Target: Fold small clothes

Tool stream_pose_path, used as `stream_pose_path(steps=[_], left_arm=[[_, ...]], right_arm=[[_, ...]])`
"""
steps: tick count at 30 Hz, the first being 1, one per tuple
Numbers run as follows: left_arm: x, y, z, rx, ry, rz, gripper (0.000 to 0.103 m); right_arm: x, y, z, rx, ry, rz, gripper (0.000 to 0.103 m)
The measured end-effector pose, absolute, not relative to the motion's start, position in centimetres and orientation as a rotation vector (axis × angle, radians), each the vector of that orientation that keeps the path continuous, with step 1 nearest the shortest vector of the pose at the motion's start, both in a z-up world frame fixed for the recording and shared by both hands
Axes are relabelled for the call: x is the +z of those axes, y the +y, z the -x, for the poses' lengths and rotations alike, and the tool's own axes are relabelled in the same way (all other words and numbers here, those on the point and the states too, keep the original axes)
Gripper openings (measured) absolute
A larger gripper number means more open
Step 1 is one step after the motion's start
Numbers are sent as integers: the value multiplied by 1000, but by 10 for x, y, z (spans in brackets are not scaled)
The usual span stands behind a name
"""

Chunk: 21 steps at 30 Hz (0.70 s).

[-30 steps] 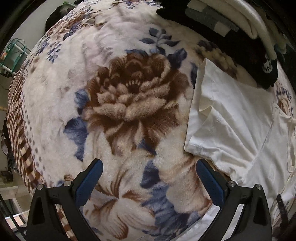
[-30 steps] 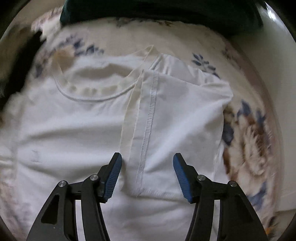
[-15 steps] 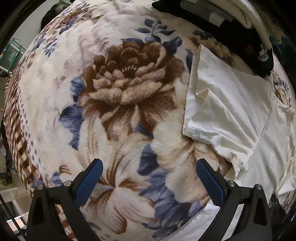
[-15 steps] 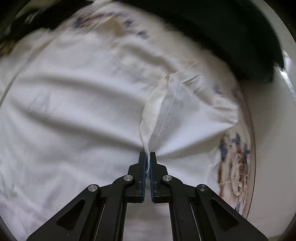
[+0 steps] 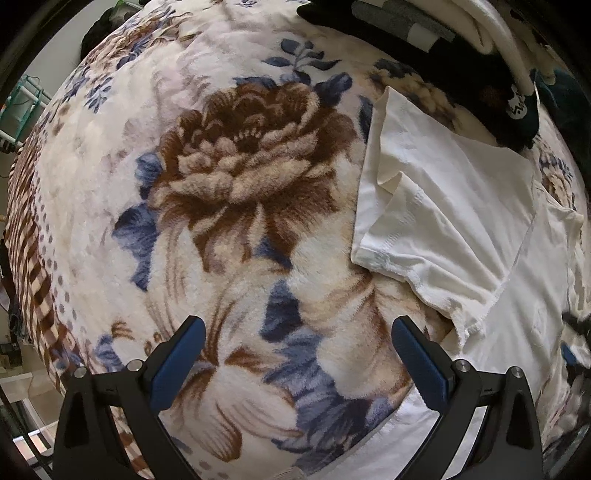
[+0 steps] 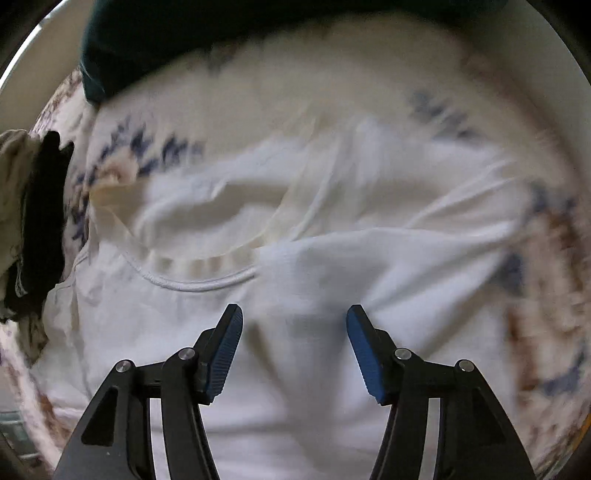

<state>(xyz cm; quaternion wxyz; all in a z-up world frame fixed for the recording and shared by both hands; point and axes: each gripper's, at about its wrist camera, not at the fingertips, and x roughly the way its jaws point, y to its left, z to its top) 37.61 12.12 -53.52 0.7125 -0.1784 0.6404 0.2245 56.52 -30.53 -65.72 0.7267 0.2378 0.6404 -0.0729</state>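
White T-shirt (image 5: 454, 206) lies flat on the floral blanket (image 5: 229, 206), at the right side of the left wrist view. One sleeve is folded over the body, its hemmed cuff (image 5: 388, 264) facing the big brown rose; the folded edge runs diagonally from upper left to lower right in that view. The shirt's long axis cannot be read fully there: the body runs off the right and bottom edges.

In the right wrist view the shirt (image 6: 295, 332) fills the centre, neckline (image 6: 195, 284) toward the top, collar opening curving up and away from the camera, so the body's length runs roughly top to bottom in frame. A fold of fabric (image 6: 388, 251) lies across the right half, just beyond the pads. This view is motion-blurred, so fine seams are unclear.

Left gripper (image 5: 298, 343): jaws spread wide, nothing between them, over bare blanket just left of the shirt's lower sleeve corner.

Right gripper (image 6: 294, 325): jaws have just been opening, now spread with shirt cloth below and between them, pads not pressing on it.

Around: pile of dark clothes (image 5: 480, 85) and a cream garment (image 5: 495, 33) past the shirt's far edge, touching or overlapping its corner. A dark green item (image 6: 155, 48) sits beyond the collar. A black and tan garment (image 6: 37, 221) lies at the left. Nothing lies on the shirt itself.
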Motion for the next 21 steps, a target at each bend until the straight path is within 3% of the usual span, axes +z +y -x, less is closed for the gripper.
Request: stream_pose_path(steps=[4,7,12,18,21], left_arm=[[-532,118,-374,483,1415,375,103],[-534,115,-365,473,1434,380,103],[-540,112,-352,480,1457,388,103],[-544,107,-342,471,1468,364,103],[-544,105,-343,467,1466,342,103]], right_arm=[[-609,-316,-545,-125,1275,-611,63],[-589,-329,-504,-186,1280,-577,63],[-628,-366,-430,-265,1412,-929,63],[-670,-391,-402,-323,1217,-1295,62],[-669,-386,-412,-263,1147,-1358,42]])
